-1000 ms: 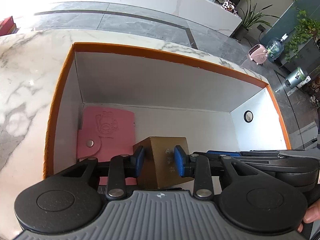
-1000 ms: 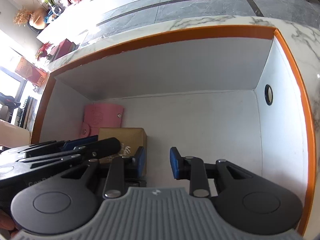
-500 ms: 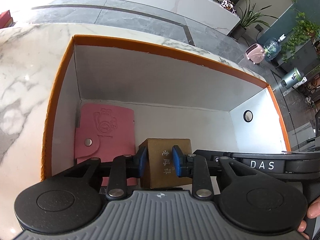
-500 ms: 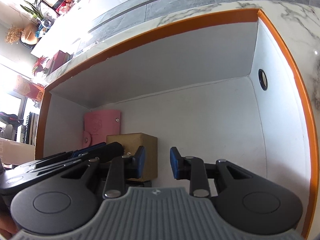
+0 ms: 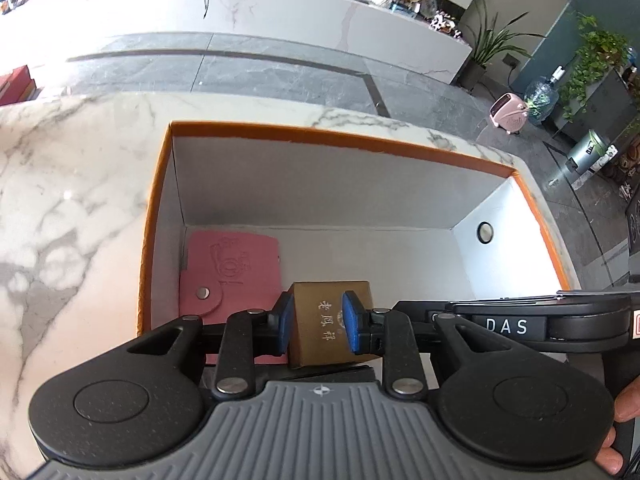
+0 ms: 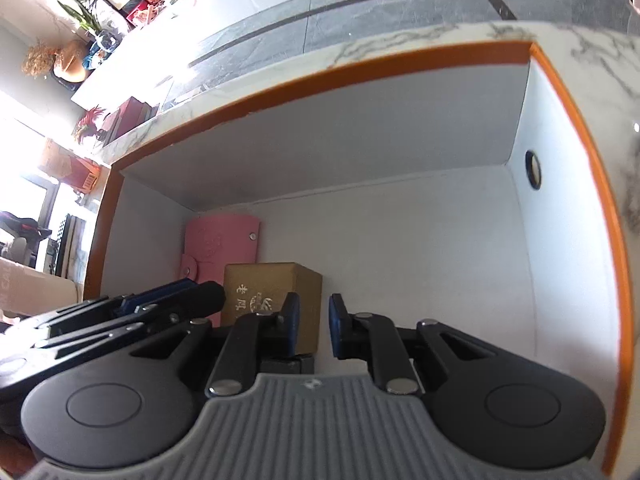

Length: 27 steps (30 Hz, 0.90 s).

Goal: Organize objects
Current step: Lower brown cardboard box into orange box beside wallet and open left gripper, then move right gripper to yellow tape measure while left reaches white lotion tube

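Observation:
A small gold-brown box (image 5: 328,328) with Chinese characters rests on the floor of an orange-rimmed white storage box (image 5: 320,138), beside a pink snap wallet (image 5: 232,268). My left gripper (image 5: 315,322) is above the gold box with its fingers apart and not touching it. In the right wrist view the gold box (image 6: 276,300) and the wallet (image 6: 220,244) lie at the left. My right gripper (image 6: 314,326) hovers empty just right of the gold box, its fingers a narrow gap apart.
The storage box stands on a white marble counter (image 5: 72,200). Its right wall has a round metal eyelet (image 5: 485,232). The right half of the box floor (image 6: 420,248) is bare. Beyond the counter are a grey tiled floor and plants.
My left gripper has let go of the gold box and lifted away. The right gripper has also pulled up a little, its fingers unchanged.

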Tool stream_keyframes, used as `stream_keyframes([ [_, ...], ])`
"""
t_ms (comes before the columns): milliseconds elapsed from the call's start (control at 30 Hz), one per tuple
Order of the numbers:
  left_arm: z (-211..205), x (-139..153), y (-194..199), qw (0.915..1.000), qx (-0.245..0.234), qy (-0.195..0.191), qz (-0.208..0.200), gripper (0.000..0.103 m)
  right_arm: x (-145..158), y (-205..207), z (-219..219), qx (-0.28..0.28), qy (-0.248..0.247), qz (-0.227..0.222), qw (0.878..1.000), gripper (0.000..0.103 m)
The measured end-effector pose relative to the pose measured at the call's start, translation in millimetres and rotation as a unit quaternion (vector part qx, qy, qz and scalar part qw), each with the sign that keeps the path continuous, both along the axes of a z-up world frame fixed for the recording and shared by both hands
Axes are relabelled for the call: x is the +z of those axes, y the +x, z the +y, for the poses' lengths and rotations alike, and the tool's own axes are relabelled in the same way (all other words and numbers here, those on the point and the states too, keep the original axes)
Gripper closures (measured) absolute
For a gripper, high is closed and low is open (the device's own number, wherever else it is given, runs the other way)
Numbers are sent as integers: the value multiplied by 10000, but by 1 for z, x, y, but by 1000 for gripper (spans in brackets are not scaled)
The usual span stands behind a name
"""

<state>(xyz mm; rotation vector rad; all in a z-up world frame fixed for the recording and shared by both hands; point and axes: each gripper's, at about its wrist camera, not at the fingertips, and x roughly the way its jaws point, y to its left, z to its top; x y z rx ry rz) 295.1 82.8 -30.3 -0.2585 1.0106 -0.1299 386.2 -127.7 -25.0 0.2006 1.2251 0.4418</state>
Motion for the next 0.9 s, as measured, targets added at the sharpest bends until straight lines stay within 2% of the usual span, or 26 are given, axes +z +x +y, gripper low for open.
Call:
stream_keyframes([
  [233, -26, 42, -57, 9967, -541, -128, -594, 73, 44, -64, -22, 440, 192, -619, 9969, 82],
  [433, -48, 51, -109, 9942, -889, -230, -551, 73, 69, -131, -55, 527, 285, -1101, 9921, 80],
  [533, -54, 42, -134, 9942, -934, -427, -330, 71, 66, -163, -70, 486, 76, -1212, 9914, 77],
  [667, -63, 27, -165, 9939, -909, -621, -38, 67, 42, -198, -87, 362, -323, -1129, 9924, 75],
  [733, -67, 21, -179, 9935, -862, -737, 82, 58, 26, -210, -92, 267, -471, -979, 9937, 75],
  [900, -78, 6, -205, 9931, -791, -732, 460, 46, -3, -234, -104, 81, -680, -782, 9946, 74],
])
